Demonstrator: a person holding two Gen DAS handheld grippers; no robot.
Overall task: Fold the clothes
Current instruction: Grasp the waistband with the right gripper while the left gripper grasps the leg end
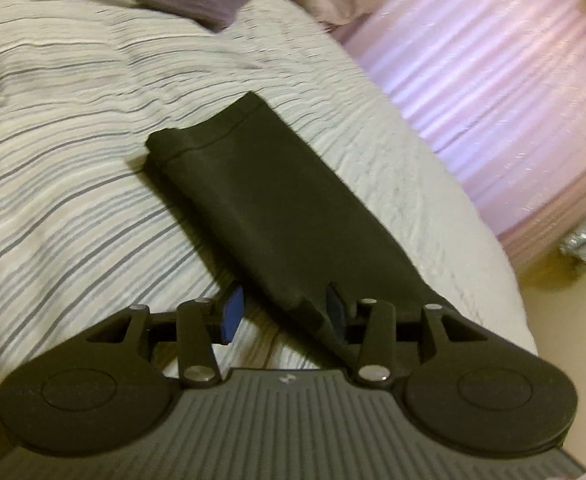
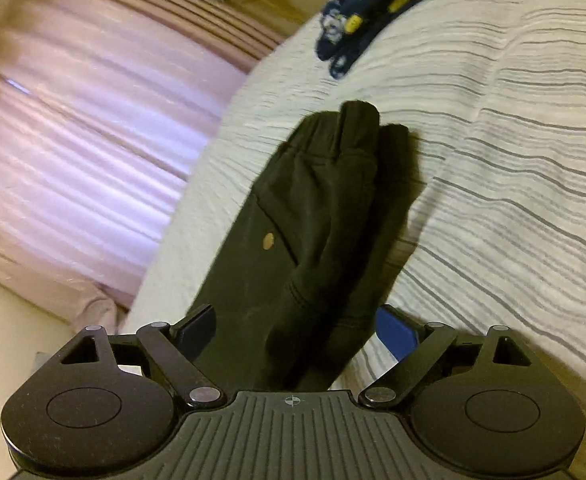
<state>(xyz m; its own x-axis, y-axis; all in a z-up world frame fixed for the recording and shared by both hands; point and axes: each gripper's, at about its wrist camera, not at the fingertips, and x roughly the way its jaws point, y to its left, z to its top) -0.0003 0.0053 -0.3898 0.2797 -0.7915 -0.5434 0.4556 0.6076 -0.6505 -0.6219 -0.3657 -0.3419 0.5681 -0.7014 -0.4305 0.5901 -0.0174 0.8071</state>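
You see a bed under a grey-striped white bedspread (image 1: 73,128); past its edge hangs a pink pleated curtain (image 1: 493,92), glowing with light, above a cream floor (image 1: 549,304).

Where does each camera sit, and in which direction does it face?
Left wrist: on the left tongs, looking along a folded black garment on the striped bedspread; only open tong fingers show.
Right wrist: on the right tongs, facing the garment's pocket side, patterned navy cloth beyond; fingers wide open.
Shared: garment, bedspread, pink curtain.
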